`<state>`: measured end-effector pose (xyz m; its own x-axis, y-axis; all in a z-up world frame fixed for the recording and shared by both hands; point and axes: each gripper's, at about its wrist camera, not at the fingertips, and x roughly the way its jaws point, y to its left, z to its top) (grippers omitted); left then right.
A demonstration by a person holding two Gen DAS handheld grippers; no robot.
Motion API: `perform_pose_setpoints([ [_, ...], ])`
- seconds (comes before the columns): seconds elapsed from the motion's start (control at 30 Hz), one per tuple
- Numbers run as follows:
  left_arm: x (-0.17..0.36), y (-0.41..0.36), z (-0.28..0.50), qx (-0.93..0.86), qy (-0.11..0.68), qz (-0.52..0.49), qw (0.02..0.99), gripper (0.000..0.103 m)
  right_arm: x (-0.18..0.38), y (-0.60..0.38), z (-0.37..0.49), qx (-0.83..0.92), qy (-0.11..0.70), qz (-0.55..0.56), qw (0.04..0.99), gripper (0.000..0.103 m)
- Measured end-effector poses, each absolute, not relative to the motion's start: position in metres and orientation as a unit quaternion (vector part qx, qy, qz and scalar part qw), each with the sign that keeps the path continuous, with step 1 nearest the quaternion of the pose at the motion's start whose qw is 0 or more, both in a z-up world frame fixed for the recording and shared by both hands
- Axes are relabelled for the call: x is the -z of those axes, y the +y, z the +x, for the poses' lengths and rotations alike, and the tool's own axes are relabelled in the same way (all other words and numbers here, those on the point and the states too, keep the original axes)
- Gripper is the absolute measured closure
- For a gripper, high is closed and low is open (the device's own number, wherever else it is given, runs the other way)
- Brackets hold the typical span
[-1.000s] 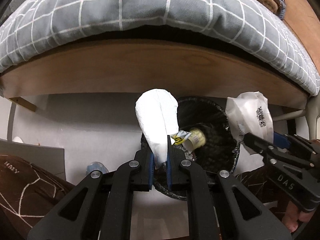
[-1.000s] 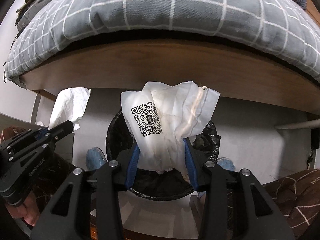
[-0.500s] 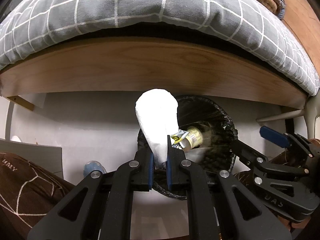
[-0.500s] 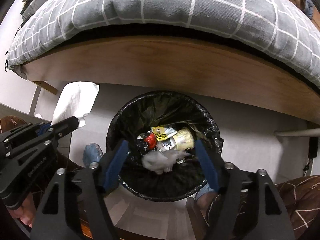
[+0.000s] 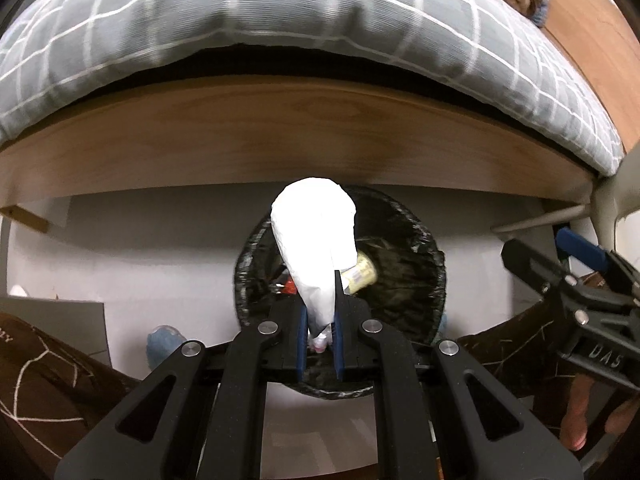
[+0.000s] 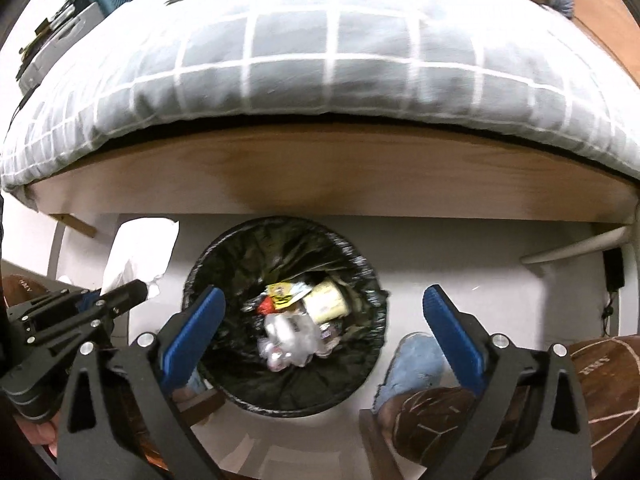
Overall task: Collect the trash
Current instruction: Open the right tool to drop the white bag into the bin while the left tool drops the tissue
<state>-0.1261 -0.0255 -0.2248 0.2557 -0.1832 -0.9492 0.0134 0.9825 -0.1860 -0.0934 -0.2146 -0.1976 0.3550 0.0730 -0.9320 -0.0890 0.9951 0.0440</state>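
left hand-held gripper (image 5: 320, 320) clamps white tissue (image 5: 314, 240) over bin (image 6: 284, 316); right (image 6: 324, 320) wide apart.

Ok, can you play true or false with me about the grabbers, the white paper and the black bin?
1. The left gripper is pinching a crumpled white tissue. True.
2. The right gripper is holding a bag. False: its jaws are wide open and empty.
3. The round bin with the black plastic liner is empty. False: a yellow wrapper, a pale cup and a clear crumpled bag lie inside.
4. The bin stands on the floor in front of a wooden bed frame. True.
5. The bed cover is red. False: the checked bed cover is grey with white lines.
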Motion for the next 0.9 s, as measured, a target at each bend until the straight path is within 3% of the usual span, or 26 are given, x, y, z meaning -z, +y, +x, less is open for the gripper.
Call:
perform_pose_setpoints([
  [0.57,0.243,-0.074,-0.131,0.076,0.615,-0.034,0.784,0.091,0.184,-0.238,-0.092,-0.023,0.545,0.0,0.838,0.008],
  [0.73,0.246,-0.078,-0.132,0.081,0.615,-0.024,0.784,0.08,0.181,-0.238,-0.091,-0.022,0.543,0.003,0.84,0.008],
  [0.9,0.248,-0.076,-0.134,0.082,0.618,-0.024,0.781,0.062,0.182,-0.237,-0.092,-0.025,0.541,0.002,0.841,0.008],
])
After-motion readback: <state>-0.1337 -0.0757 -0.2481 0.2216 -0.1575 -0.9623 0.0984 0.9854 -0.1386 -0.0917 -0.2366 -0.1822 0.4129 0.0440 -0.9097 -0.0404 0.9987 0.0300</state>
